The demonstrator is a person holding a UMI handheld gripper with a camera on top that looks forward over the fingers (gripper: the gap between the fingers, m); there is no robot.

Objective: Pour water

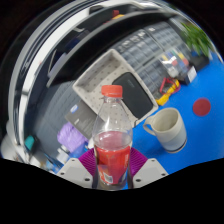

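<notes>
The gripper (112, 172) held a bottle (113, 140) of red water tight between its two fingers. A white cup (167, 128) stood near it on the blue desk (205, 135).

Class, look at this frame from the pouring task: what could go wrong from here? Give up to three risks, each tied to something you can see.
1. The bottle between the gripper fingers still wears its orange cap; tipping now would pour nothing.
2. The red liquid sits low; the bottle may need steep tilting and could slip.
3. The cup stands off to one side, so a poorly aimed stream might hit the blue table.
</notes>
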